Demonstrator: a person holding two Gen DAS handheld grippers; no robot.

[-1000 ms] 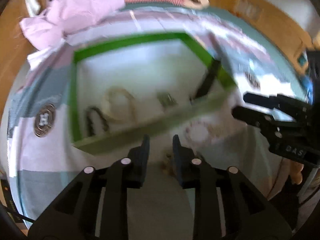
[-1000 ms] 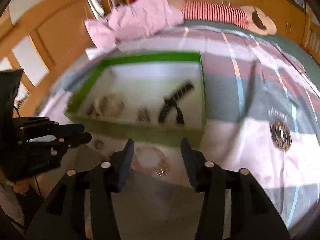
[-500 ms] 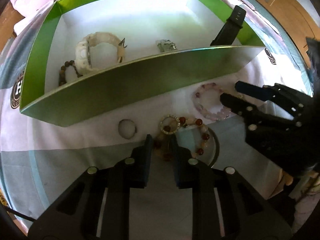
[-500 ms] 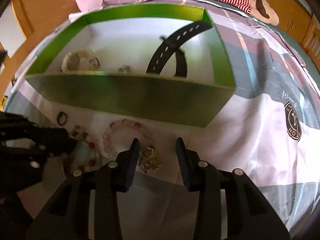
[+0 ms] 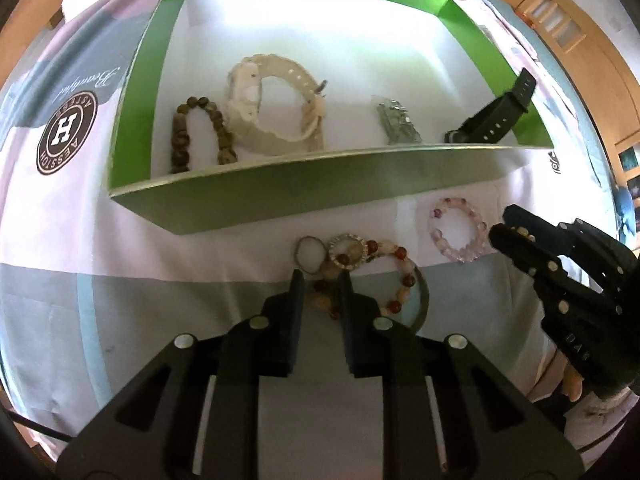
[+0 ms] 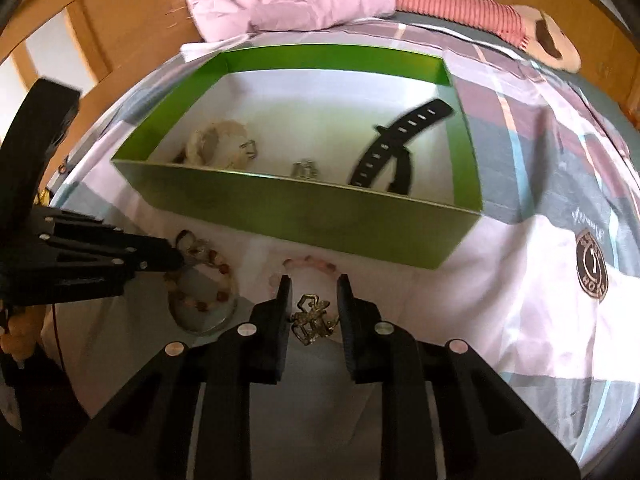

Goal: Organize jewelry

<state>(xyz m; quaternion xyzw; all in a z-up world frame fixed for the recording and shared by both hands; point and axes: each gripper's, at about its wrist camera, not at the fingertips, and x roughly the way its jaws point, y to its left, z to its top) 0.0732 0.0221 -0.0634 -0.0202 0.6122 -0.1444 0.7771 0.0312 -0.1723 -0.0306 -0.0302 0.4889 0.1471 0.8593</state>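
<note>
A pick-up step is judged to be in hand: both grippers are lowered over the loose jewelry lying on the bedsheet (image 5: 120, 248) in front of the green box (image 5: 320, 196). The left gripper (image 5: 321, 282) is set over a red and cream beaded bracelet (image 5: 384, 280); its jaws have just been closing, the beads lie between the narrowly spaced fingers, and a firm pinch cannot be told. The right gripper (image 6: 313, 290) straddles a small gold-coloured metal piece (image 6: 310, 318); its jaws have just been closing too, but a gap is seen on both sides, so nothing is gripped yet.

The next move is judged to call for the jaws to be closed fully, each piece lifted clear of its neighbours and carried over the box's near wall.

On the sheet six pieces are counted: the beaded bracelet, a pale pink bead bracelet (image 5: 458, 229), a sparkly ring (image 5: 348, 250), a thin small ring (image 5: 310, 254), a dark bangle (image 5: 422, 300) and the gold piece. In the box four are counted: a brown bead bracelet (image 5: 200, 136), a cream watch (image 5: 272, 108), a silver piece (image 5: 398, 124) and a black watch strap (image 5: 496, 114).
</note>
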